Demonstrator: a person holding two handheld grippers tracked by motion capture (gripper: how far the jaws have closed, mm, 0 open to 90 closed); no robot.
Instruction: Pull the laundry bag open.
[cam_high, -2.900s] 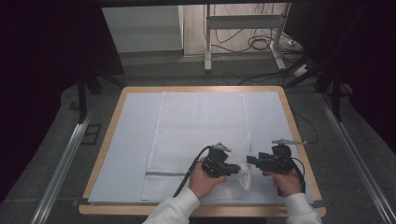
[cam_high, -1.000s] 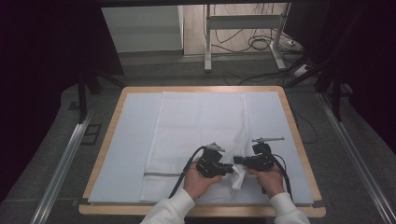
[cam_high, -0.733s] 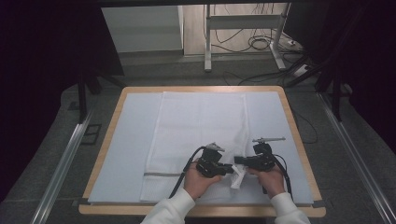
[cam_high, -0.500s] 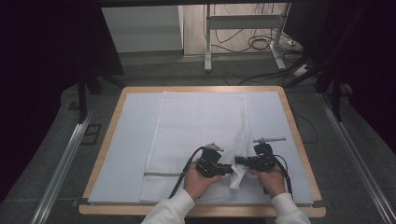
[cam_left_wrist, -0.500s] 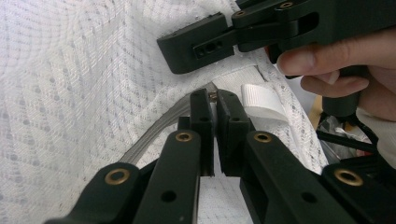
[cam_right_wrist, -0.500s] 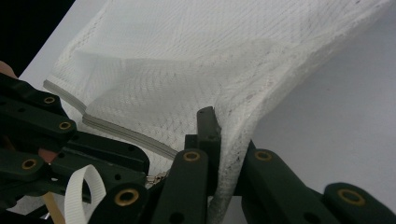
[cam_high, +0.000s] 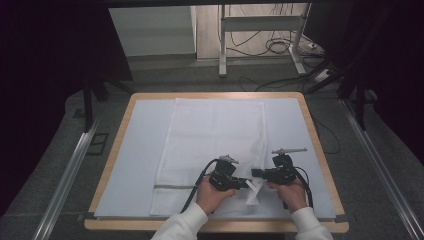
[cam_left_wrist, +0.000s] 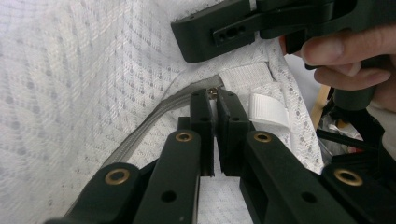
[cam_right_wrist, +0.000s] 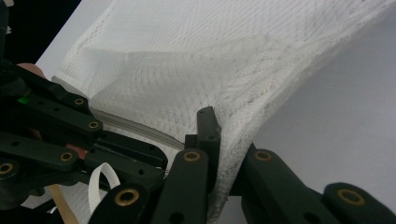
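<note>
We are looking down on a wooden-edged table covered by a pale sheet, with a white mesh laundry bag lying flat along its middle. A grey zipper is running across the bag's near end.

At the near right corner of the bag, two hands are working close together. The left gripper is pointing right and the right gripper is pointing left, so their tips are almost meeting over a lifted bit of mesh.

In the left gripper view, the jaws are pressed together on the small metal zipper pull at the end of the grey zipper tape. A white fabric loop is sitting just to its right. The other gripper and a person's fingers are hovering just beyond it.

In the right gripper view, the jaws are clamped on a fold of the bag's mesh edge, which is rising in a tent from the table.

We are judging the risks from here. The pull is tiny, so it could be slipping out of the left jaws if we are tugging at an angle to the zipper line. The right grip is holding thin, stretchy mesh; pulling too hard could be snagging or tearing it, and pulling too little would be letting the bag slide along with the pull instead of the zipper moving. The tips are also sitting so near that they could be knocking together.
</note>
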